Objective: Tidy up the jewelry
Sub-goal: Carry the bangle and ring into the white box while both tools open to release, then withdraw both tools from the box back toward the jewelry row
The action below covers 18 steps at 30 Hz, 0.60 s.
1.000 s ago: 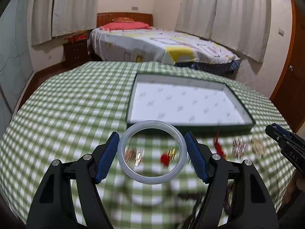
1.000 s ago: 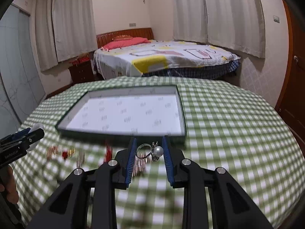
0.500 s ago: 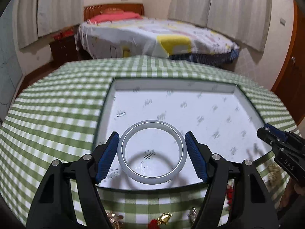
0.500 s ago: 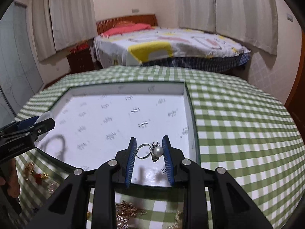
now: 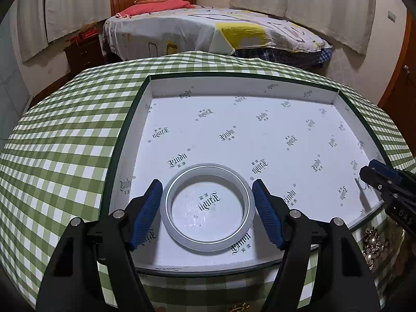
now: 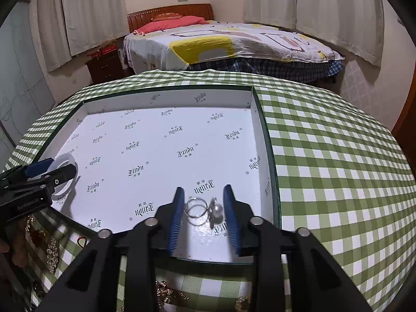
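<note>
A white bangle point(image 5: 207, 206) lies on the floor of the white-lined tray point(image 5: 260, 130) near its front left corner. My left gripper point(image 5: 207, 202) is open around it, with small gaps at both pads. A silver ring with a pearl point(image 6: 205, 212) lies on the tray floor point(image 6: 156, 150) near the front right. My right gripper point(image 6: 204, 214) is open around it, pads apart from it. The bangle point(image 6: 63, 175) and left gripper also show at the left of the right wrist view.
The tray sits on a green checked tablecloth point(image 5: 65, 143). Loose gold and red jewelry pieces lie in front of the tray point(image 5: 374, 241) point(image 6: 49, 247). A bed point(image 6: 228, 44) and curtains stand beyond the table.
Both grippers moved forward over the tray and lowered. Each has opened, leaving the bangle and the pearl ring resting on the tray floor.
</note>
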Motion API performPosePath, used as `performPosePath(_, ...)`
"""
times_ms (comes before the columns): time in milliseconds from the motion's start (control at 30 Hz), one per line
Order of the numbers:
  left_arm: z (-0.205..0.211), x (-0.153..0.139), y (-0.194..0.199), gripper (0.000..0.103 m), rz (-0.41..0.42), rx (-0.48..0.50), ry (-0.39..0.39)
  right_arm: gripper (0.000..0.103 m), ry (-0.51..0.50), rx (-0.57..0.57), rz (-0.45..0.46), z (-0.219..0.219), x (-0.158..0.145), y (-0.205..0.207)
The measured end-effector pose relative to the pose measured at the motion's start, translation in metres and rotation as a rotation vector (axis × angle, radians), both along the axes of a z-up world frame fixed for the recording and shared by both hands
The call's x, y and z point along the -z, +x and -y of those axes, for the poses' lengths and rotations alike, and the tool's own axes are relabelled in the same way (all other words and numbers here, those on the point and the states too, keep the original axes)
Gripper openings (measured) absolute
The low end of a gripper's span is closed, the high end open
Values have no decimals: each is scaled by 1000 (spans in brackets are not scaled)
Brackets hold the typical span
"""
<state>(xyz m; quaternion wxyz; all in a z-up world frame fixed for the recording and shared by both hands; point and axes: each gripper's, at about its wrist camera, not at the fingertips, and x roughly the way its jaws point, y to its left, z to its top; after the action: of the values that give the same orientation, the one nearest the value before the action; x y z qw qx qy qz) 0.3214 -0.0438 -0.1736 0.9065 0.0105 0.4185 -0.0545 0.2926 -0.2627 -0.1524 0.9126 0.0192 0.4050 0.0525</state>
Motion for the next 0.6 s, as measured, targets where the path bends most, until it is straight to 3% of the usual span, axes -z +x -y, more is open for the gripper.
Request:
performPosePath(33, 1, 0, 0, 71, 1, 2, -2, 44, -3, -1, 3, 0, -1, -1)
performPosePath(100, 1, 0, 0, 73, -1, 3, -4, 47, -4, -2, 6, -1, -1, -1)
performPosePath(167, 1, 0, 0, 78, -1, 6, -6, 47, -3, -1, 7, -1, 0, -1)
performPosePath(433, 1, -2, 0, 79, 3, -1, -11, 47, 10, 11, 18, -1, -2, -4)
performPosePath(600, -1, -12, -10, 79, 49, -16, -2, 47, 19, 22, 41, -2, -9, -11)
